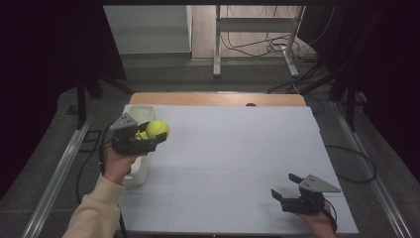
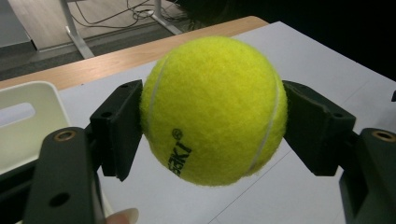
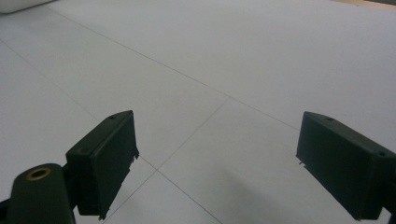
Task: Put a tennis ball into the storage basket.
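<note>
While its flat black pads clench a fuzzy yellow tennis ball (image 2: 212,109) by the worktop's (image 1: 237,148) left edge, the left hand-held gripper (image 1: 151,136) hovers beside a white plastic bin (image 1: 138,171); the right hand-held gripper (image 1: 286,187) gapes released over the matte white surface.

Tennis ball (image 2: 212,109): black print on yellow felt, low on near side, seen in left gripper view. Reads upside down; letters look like "AKI" or similar, first part curving out of sight, so brand name not fully readable. Small circled mark, like registered sign, just above print. No other readable text elsewhere.
</note>
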Motion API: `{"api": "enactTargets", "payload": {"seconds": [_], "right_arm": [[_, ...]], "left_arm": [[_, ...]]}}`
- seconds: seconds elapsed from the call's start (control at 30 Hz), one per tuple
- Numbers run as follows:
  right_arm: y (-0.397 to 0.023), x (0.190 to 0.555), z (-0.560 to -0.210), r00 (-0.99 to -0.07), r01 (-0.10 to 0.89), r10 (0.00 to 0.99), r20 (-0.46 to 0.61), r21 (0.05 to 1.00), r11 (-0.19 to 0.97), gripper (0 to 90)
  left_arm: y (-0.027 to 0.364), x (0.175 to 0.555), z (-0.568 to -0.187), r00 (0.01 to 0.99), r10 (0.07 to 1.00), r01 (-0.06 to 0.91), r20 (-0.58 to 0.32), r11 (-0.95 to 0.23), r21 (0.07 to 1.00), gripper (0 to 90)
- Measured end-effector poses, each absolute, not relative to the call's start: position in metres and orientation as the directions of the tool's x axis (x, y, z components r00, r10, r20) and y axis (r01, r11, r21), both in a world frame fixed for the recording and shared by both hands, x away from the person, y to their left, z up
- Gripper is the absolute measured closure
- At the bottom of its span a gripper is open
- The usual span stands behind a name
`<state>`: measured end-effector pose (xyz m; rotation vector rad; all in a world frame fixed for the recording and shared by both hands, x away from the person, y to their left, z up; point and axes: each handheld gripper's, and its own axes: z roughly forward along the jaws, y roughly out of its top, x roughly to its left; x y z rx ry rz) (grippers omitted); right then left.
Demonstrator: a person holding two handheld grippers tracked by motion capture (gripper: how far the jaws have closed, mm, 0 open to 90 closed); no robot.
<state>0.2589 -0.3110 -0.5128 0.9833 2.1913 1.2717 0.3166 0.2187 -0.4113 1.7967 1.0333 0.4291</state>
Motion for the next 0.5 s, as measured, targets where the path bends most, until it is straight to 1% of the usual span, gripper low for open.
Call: {"api": "enactTargets", "payload": {"seconds": [0.5], "right_arm": [[-0.311,0.259,-0.513,-0.657,0.367,0.754,-0.007,0.871,0.328,12.6]], "left_arm": [[0.236,0.311,-0.41,0.545,0.825,0.461,-0.152,-0.143,0.876,26.6]]}}
